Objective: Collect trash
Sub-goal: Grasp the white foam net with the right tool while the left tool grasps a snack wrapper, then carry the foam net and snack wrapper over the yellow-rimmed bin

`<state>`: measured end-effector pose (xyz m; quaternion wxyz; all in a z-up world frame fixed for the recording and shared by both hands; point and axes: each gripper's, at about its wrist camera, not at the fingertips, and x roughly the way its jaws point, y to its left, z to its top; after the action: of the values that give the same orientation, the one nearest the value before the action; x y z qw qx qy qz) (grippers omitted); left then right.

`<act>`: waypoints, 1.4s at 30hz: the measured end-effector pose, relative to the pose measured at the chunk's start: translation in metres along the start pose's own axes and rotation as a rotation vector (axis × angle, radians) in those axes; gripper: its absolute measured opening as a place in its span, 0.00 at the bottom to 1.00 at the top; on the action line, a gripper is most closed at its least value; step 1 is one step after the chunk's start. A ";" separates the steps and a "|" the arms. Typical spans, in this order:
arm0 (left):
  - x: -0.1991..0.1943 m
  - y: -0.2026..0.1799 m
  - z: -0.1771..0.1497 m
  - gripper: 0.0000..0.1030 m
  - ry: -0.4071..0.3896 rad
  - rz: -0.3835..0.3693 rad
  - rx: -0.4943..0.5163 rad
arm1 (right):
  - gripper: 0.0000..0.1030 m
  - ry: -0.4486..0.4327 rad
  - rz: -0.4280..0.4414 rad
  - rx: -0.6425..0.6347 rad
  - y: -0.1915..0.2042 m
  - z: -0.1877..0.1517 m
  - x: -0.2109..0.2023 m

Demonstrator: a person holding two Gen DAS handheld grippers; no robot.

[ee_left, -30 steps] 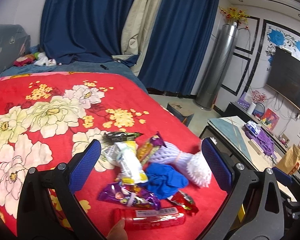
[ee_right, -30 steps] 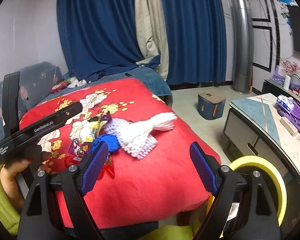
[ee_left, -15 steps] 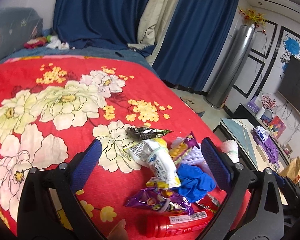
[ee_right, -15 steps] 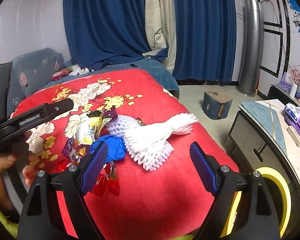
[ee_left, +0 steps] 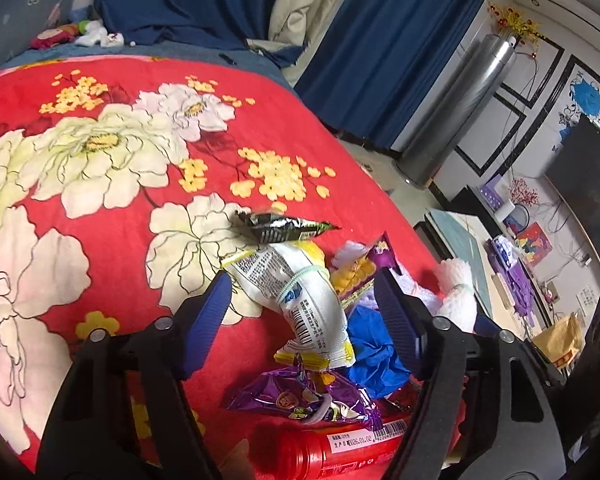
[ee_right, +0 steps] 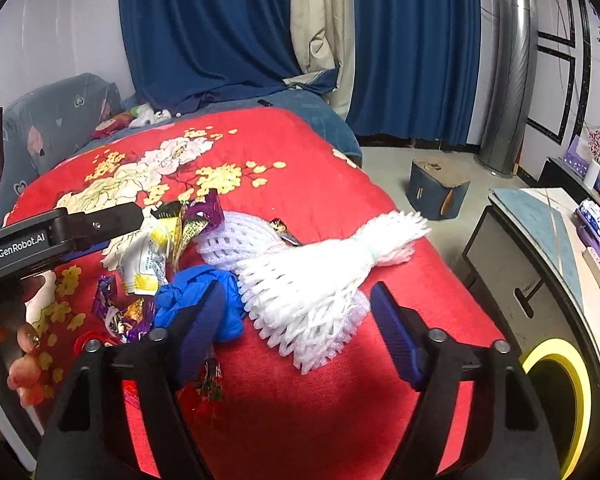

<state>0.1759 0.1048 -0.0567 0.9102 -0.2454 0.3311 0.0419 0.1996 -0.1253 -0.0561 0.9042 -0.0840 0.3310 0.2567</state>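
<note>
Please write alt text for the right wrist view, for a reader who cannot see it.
The right gripper, its jaws closing, frames white foam netting lying on a red flowered blanket. Beside the netting lie a crumpled blue glove and snack wrappers.

A heap of trash lies on the bed (ee_left: 100,168). Between the closing left tongs (ee_left: 304,312), untouched, lies a snack packet (ee_left: 300,300); ahead of them a small wrapper (ee_left: 284,230), below them a bottle (ee_left: 340,450). Foam netting (ee_right: 312,276) lies between the closing right tongs (ee_right: 300,312), a crumpled glove (ee_right: 196,292) at their left finger, a bin (ee_right: 556,392) to their right beside the bed.
</note>
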 end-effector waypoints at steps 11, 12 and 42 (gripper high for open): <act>0.020 -0.003 -0.008 0.52 0.098 0.004 0.017 | 0.21 0.004 0.020 0.024 -0.008 -0.006 -0.002; 0.021 -0.003 -0.009 0.49 0.106 0.005 0.018 | 0.20 -0.001 0.023 0.026 -0.008 -0.006 -0.004; -0.028 0.003 0.011 0.28 0.018 -0.146 -0.039 | 0.16 -0.094 0.083 0.047 -0.015 -0.012 -0.058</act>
<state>0.1596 0.1148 -0.0332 0.9028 -0.2869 0.3199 -0.0204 0.1633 -0.1655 -0.0282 0.9090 -0.0369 0.2973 0.2897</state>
